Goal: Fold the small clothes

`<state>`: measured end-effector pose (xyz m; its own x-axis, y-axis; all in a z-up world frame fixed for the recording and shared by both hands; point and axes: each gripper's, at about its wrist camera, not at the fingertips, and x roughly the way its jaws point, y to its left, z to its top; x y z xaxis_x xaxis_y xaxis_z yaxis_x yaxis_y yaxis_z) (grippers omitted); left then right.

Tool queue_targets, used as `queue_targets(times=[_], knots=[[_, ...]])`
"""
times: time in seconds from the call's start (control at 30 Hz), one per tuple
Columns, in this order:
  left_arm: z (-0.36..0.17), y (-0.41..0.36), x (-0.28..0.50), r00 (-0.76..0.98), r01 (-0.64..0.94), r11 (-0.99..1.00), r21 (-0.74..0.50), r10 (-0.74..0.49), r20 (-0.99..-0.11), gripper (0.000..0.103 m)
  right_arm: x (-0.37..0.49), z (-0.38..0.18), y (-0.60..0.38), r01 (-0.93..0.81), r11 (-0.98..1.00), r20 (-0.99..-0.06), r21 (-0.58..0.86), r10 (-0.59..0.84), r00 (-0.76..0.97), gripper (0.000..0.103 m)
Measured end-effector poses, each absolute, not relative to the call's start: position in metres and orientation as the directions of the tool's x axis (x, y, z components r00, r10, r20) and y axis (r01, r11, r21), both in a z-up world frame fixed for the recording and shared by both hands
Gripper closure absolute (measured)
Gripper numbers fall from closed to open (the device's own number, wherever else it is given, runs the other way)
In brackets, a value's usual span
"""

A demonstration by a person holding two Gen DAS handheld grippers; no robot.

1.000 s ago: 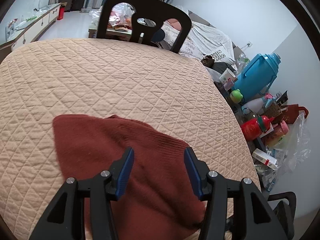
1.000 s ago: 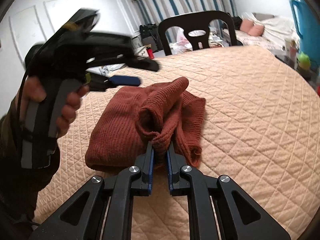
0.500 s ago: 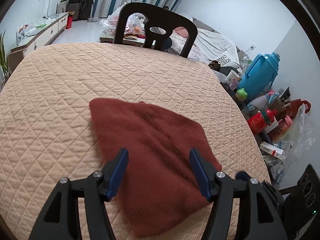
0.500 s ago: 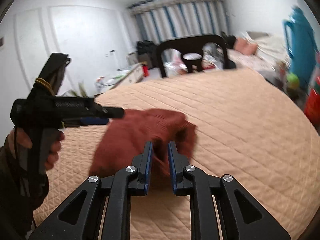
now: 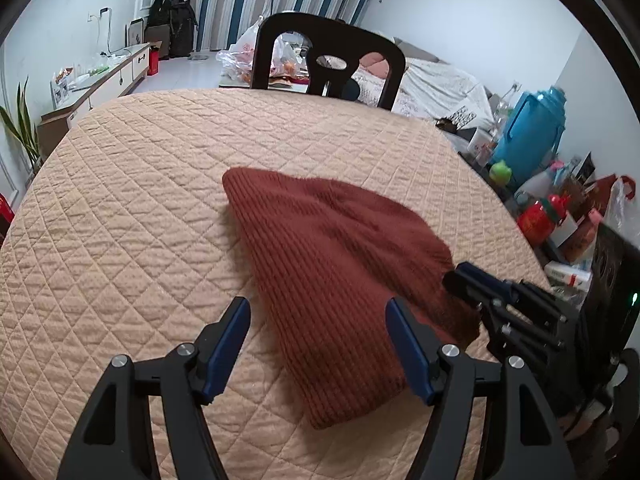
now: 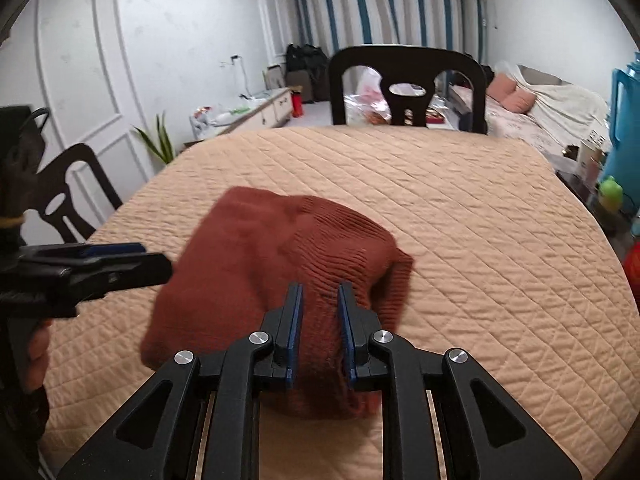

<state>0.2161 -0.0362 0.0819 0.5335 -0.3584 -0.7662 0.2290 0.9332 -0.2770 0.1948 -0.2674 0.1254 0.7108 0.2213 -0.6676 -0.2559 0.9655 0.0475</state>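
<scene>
A rust-red knitted garment [image 5: 332,264] lies folded on the quilted beige table [image 5: 140,200]; it also shows in the right wrist view [image 6: 272,264]. My left gripper [image 5: 318,312] is open and empty, hovering just above the garment's near edge. My right gripper [image 6: 319,296] has its jaws slightly apart over the garment's near right edge, with no cloth pinched between them. The right gripper shows in the left wrist view [image 5: 468,276] at the garment's right corner. The left gripper shows in the right wrist view [image 6: 132,260] at the garment's left side.
A black chair [image 5: 328,60] stands at the table's far side, another black chair [image 6: 68,200] at its left. A blue jug [image 5: 532,136], a red bottle [image 5: 536,220] and several small items crowd a side surface to the right. A bed [image 6: 540,108] lies beyond.
My right gripper has let go of the bunched cloth and its jaws have parted a little. The garment now lies flatter on the table. My left gripper has pulled back and up, still open.
</scene>
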Motion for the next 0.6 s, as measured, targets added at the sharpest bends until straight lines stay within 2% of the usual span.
queue_targets(times=[0.1, 0.6], knots=[[0.077, -0.04, 0.214, 0.524, 0.236, 0.934, -0.27, -0.356, -0.774, 0.031, 0.194, 0.121, -0.271, -0.243, 0.969, -0.679, 0.035, 0.201, 0.706, 0.085], [0.072, -0.055, 0.19, 0.611, 0.241, 0.969, -0.061, -0.2, -0.766, 0.028, 0.197, 0.114, -0.272, -0.23, 0.973, -0.695, -0.011, 0.159, 0.702, 0.084]])
